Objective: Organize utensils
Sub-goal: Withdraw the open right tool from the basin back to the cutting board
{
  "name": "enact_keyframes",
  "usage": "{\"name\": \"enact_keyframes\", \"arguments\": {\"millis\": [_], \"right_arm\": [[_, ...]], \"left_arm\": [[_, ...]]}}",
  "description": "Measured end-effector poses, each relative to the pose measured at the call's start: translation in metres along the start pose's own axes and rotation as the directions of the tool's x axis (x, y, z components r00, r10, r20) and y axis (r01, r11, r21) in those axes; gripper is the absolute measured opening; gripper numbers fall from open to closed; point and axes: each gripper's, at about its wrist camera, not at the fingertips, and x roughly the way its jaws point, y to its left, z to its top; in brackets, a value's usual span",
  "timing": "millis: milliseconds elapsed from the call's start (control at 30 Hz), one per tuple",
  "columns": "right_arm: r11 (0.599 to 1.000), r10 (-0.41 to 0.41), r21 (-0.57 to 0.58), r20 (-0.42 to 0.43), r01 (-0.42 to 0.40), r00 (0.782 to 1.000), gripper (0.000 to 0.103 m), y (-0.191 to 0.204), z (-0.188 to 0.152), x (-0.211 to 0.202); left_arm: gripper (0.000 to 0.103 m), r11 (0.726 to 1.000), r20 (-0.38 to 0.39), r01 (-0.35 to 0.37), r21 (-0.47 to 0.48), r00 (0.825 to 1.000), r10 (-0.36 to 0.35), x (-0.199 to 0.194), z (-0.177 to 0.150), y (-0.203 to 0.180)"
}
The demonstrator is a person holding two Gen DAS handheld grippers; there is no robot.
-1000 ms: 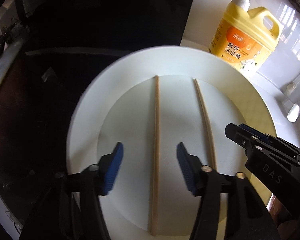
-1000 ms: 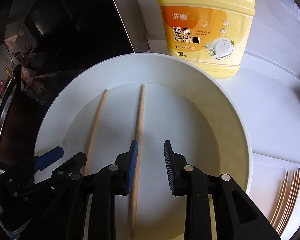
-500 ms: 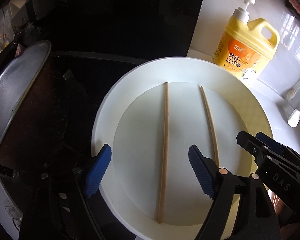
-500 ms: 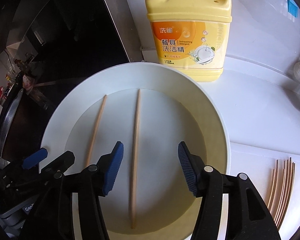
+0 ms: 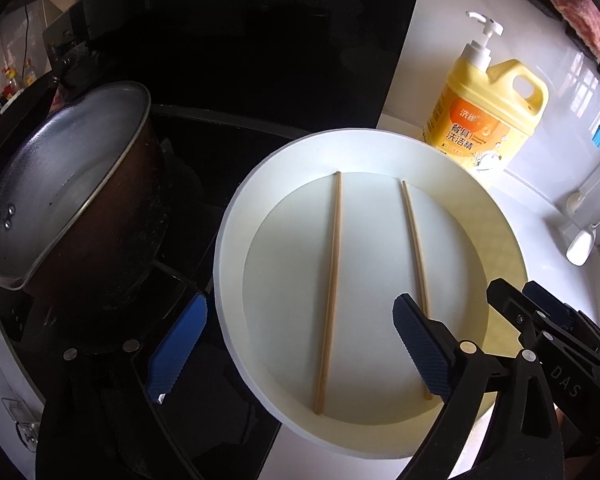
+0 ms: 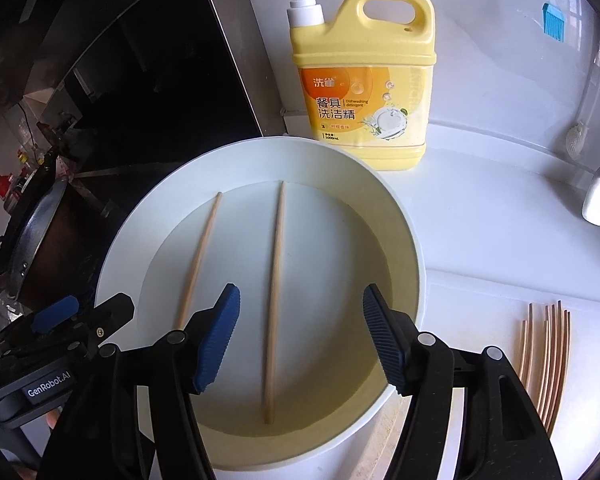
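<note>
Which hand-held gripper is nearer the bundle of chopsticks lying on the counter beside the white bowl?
Right. The right hand-held gripper hovers over the bowl, with the chopstick bundle just off its outer side. The left hand-held gripper sits at the bowl's opposite edge, near the pot.

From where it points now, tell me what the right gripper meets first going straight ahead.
Probably the thin wooden chopstick lying between the open right gripper fingers' line, in the white round basin; depth is unclear.

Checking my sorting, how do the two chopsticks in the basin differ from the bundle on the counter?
The two chopsticks lie apart inside the white basin; the bundle lies outside it on the counter. The two are spread singly; the bundle is packed together. All look like the same light wood.
</note>
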Motion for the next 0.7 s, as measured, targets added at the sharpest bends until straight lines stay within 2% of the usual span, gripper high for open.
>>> {"name": "enact_keyframes", "arguments": {"millis": [367, 533, 700], "right_arm": [[1.000, -0.024, -0.002, 0.065, 0.024, 0.998, 0.067, -0.027, -0.015, -0.040], [1.000, -0.018, 0.014, 0.097, 0.017, 0.995, 0.067, -0.049, -0.031, -0.063], [0.998, -0.059, 0.041, 0.127, 0.054, 0.990, 0.068, -0.084, -0.053, -0.086]], "left_arm": [[0.097, 1.000, 0.013, -0.014, 0.012, 1.000, 0.014, -0.020, -0.008, -0.013], [0.097, 1.000, 0.015, 0.012, 0.025, 1.000, -0.013, -0.029, -0.017, -0.031], [0.097, 0.997, 0.023, 0.052, 0.061, 0.998, -0.053, -0.033, -0.031, -0.063]]}}
